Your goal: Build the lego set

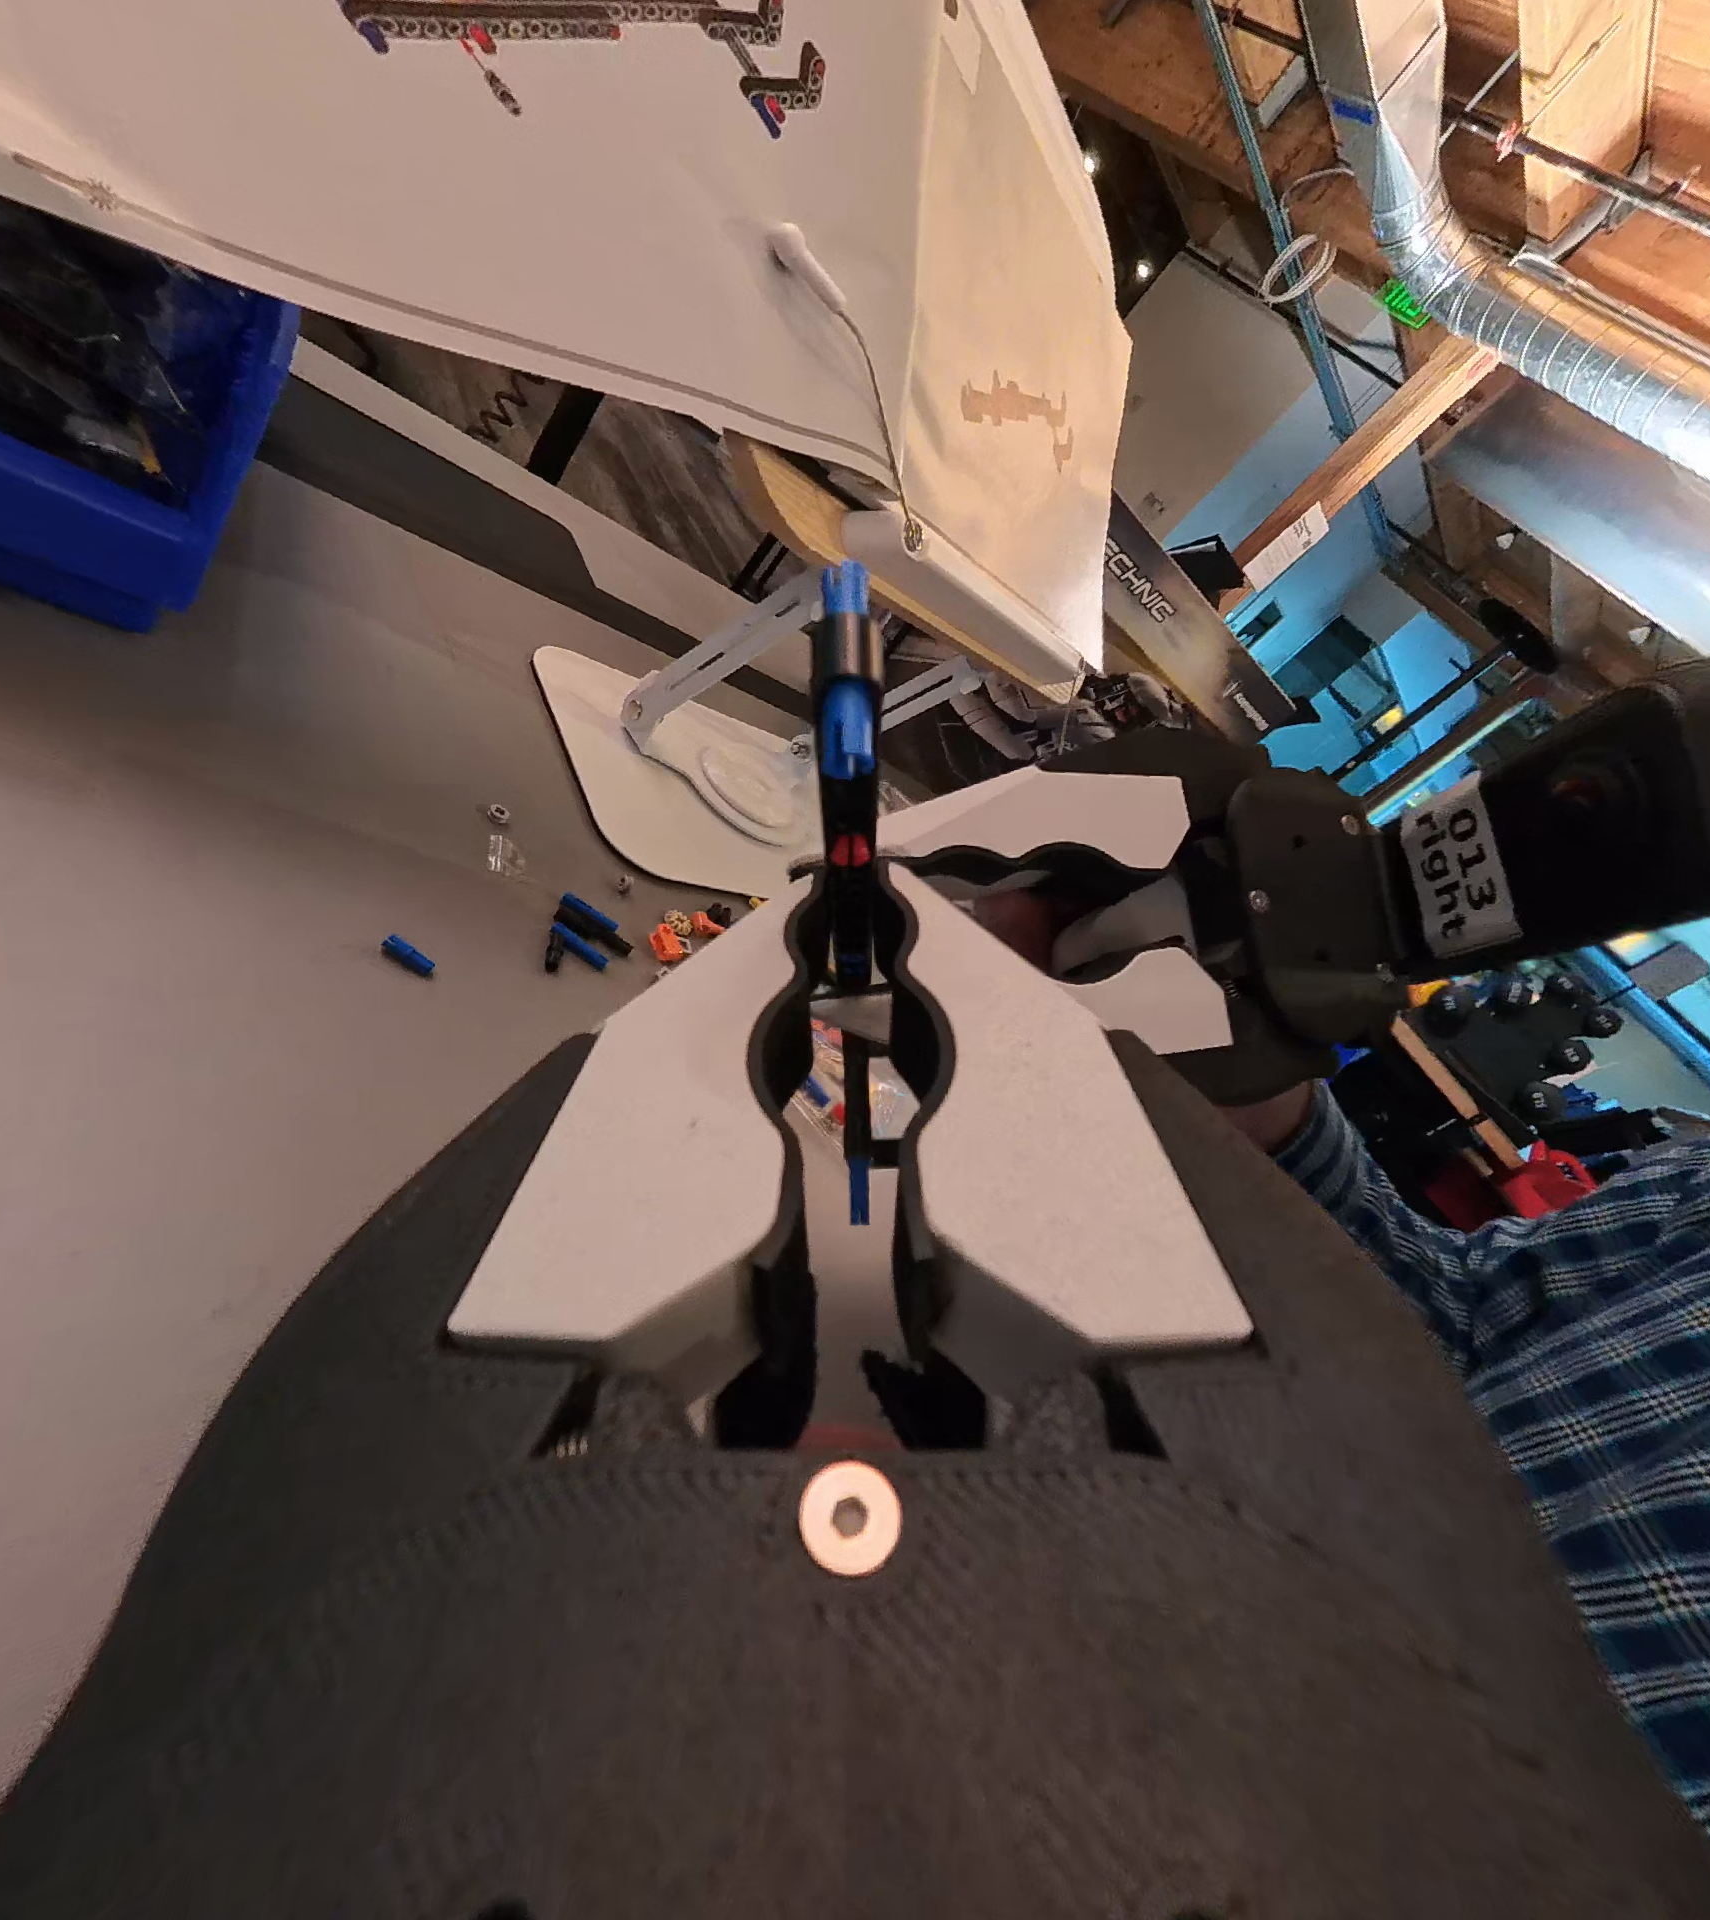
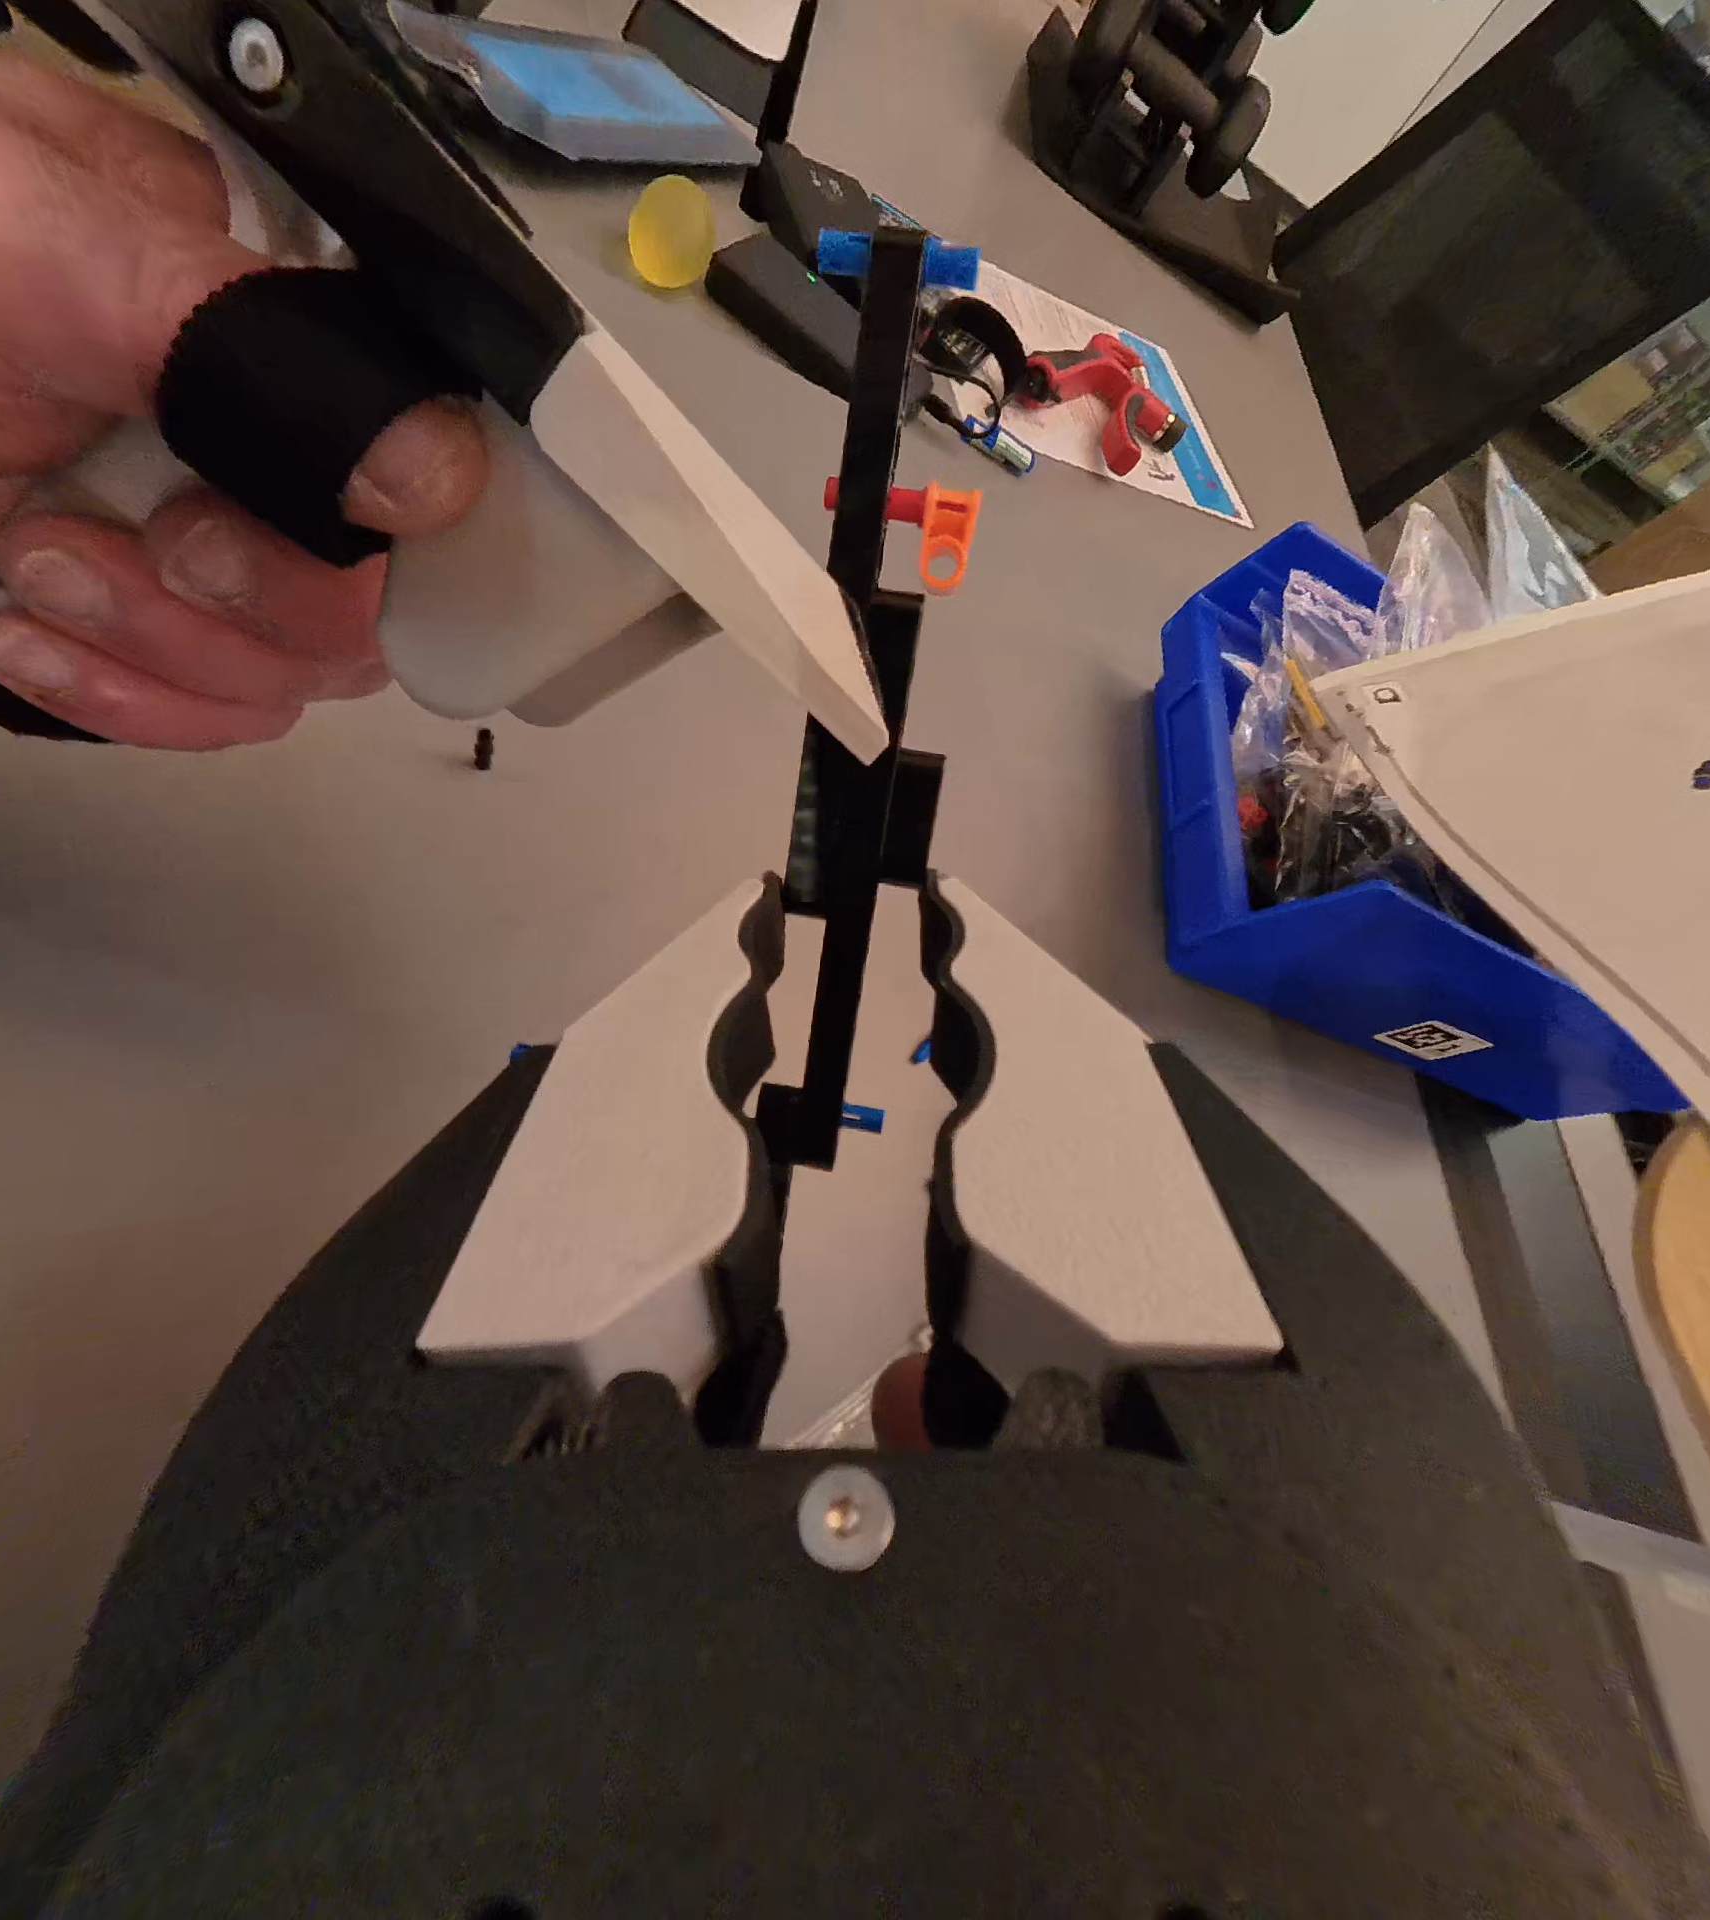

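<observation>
A long black Lego beam assembly carries blue pins at its far end and a red pin near my fingertips. My left gripper is shut on it. In the right wrist view the same assembly stands upright with an orange connector on a red pin and blue pins on top. My right gripper is closed around its lower part. The left gripper, held by a hand, clamps the beam just above. The right gripper also shows in the left wrist view.
A blue bin of bagged parts sits right, under a hanging instruction sheet. Loose blue, black and orange pieces lie on the grey table. A yellow disc, a red tool and a small black pin lie farther off. Less than 4 cm separates the two grippers' tips.
</observation>
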Motion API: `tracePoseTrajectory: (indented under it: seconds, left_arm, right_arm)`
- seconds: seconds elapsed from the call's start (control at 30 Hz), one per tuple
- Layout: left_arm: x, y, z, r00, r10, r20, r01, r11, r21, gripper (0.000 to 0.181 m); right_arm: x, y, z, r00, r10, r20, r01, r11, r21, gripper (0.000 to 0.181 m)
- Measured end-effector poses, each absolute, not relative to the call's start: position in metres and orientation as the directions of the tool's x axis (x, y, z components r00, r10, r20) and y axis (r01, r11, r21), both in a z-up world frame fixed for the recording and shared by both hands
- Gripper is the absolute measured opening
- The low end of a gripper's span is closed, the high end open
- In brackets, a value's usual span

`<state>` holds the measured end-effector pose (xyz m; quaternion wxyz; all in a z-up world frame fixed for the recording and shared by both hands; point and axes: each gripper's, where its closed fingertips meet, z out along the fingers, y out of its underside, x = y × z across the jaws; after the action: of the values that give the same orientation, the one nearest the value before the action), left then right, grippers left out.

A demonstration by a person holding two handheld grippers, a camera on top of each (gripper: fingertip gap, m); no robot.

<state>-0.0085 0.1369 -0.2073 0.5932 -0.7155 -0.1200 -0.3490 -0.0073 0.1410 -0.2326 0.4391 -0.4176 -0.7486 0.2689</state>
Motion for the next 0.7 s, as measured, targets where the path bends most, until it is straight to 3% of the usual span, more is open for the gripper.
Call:
tracePoseTrajectory:
  seconds: [0.33,0.53,0.7]
  left_arm:
    - [-0.008,0.138,-0.204,0.698,-0.254,0.670,0.617,-0.261,-0.742,0.012]
    - [-0.010,0.140,-0.205,0.739,-0.238,0.630,0.583,-0.242,-0.776,0.017]
    - [-0.013,0.139,-0.197,0.742,-0.262,0.617,0.585,-0.198,-0.787,0.016]
  right_arm:
    - [-0.009,0.136,-0.236,-0.264,0.963,0.054,0.416,0.164,-0.894,0.023]
    - [-0.006,0.129,-0.240,-0.300,0.947,-0.115,0.442,0.031,-0.896,0.023]
    - [-0.002,0.117,-0.234,-0.373,0.853,-0.364,0.460,-0.171,-0.871,0.023]
